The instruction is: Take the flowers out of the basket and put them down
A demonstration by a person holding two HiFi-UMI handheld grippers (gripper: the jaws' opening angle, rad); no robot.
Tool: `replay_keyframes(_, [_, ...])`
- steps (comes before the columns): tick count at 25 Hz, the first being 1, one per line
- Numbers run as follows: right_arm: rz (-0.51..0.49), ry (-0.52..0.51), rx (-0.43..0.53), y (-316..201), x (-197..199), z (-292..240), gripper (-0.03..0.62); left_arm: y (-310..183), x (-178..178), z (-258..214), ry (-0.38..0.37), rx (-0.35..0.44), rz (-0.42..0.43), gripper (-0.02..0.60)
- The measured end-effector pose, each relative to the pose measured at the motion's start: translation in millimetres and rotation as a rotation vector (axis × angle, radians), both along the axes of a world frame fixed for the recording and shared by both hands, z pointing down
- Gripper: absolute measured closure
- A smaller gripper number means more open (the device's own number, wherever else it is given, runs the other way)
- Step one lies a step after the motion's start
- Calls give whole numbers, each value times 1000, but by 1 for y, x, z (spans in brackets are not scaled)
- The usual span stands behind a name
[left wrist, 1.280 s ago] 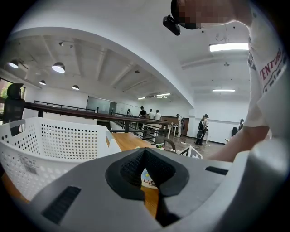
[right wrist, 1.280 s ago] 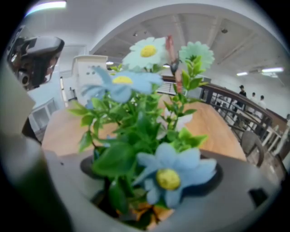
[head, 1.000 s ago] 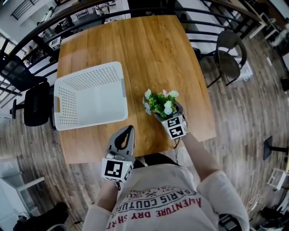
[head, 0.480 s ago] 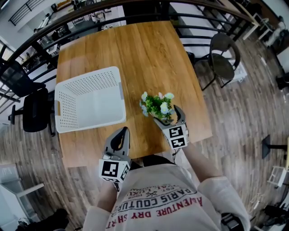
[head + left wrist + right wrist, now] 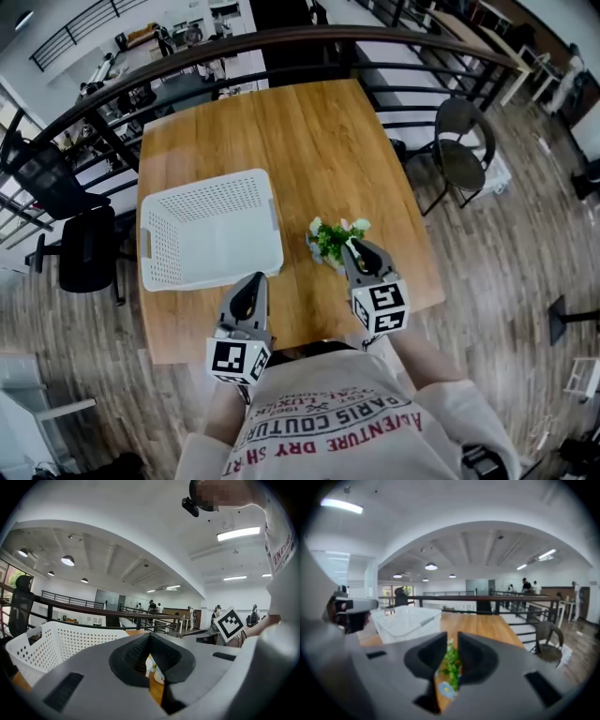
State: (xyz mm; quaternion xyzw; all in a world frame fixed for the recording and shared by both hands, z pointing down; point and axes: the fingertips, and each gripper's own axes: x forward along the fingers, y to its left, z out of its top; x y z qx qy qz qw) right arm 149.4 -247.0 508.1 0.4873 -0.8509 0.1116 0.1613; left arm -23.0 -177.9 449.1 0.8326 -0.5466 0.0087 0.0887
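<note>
Wooden worktop (image 5: 309, 141): white perforated basket (image 5: 164, 248) left of centre; flowers (image 5: 331, 240) on the wood to its right. Right gripper (image 5: 354, 246) just below the flowers, jaws just closing, clear of them; left gripper (image 5: 251, 281) lower left.

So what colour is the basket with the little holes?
White. The holey plastic basket shows best in the head view.

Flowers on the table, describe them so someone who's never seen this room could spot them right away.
Find the wooden table beside the black railing, then the white perforated basket on it. Right of the basket, on bare wood, are the flowers: a small leafy bunch with pale blooms, the only green thing on the table.
</note>
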Motion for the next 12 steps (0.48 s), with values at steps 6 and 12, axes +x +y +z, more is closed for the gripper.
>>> replay_keyframes(6, [-49, -72, 10, -3, -66, -36, 541, 2, -59, -19, -1, 34, -51, 571])
replay_keyframes(12, [-121, -87, 124, -9, -125, -72, 558, -4, -117, -35, -21, 67, -117, 571])
